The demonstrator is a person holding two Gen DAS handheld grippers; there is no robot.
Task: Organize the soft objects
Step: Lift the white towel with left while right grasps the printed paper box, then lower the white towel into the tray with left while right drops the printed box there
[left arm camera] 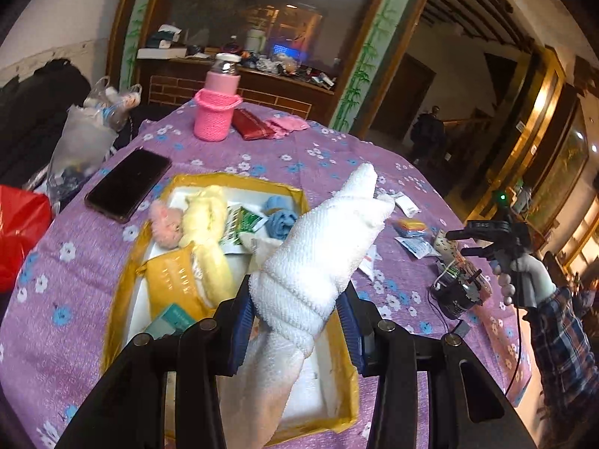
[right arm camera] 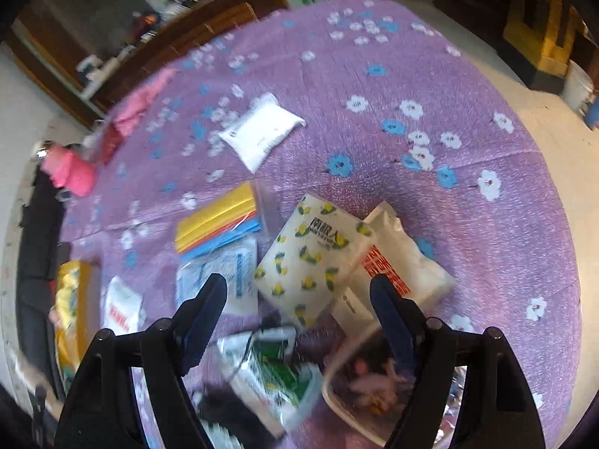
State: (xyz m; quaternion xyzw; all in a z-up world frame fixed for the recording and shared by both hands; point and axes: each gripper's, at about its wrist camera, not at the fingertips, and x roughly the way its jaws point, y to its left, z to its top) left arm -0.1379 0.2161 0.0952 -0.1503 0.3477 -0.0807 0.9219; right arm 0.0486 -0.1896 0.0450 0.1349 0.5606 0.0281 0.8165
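Observation:
My left gripper [left arm camera: 297, 307] is shut on a knotted white towel [left arm camera: 322, 247] and holds it above a yellow-edged open box [left arm camera: 123, 280]. In the box lie a yellow plush toy [left arm camera: 209, 232], a pink fluffy toy [left arm camera: 166, 220], a blue cloth [left arm camera: 280, 217] and some packets. My right gripper [right arm camera: 299, 299] stands open over the purple flowered tablecloth [right arm camera: 411, 75] with nothing between its fingers. Below it lie a lemon-printed tissue pack [right arm camera: 310, 258], a white bag with red print [right arm camera: 400, 265] and a green-and-white packet [right arm camera: 273, 370]. The right gripper [left arm camera: 486, 239] also shows in the left wrist view, at the table's right edge.
A black phone [left arm camera: 127, 185] lies left of the box. A pink knitted holder with a bottle [left arm camera: 215, 108] and a red wallet [left arm camera: 252, 123] stand at the far side. A white packet [right arm camera: 262, 131], a coloured sheet pack [right arm camera: 217, 220] and a clear tub [right arm camera: 370, 381] lie in the right wrist view.

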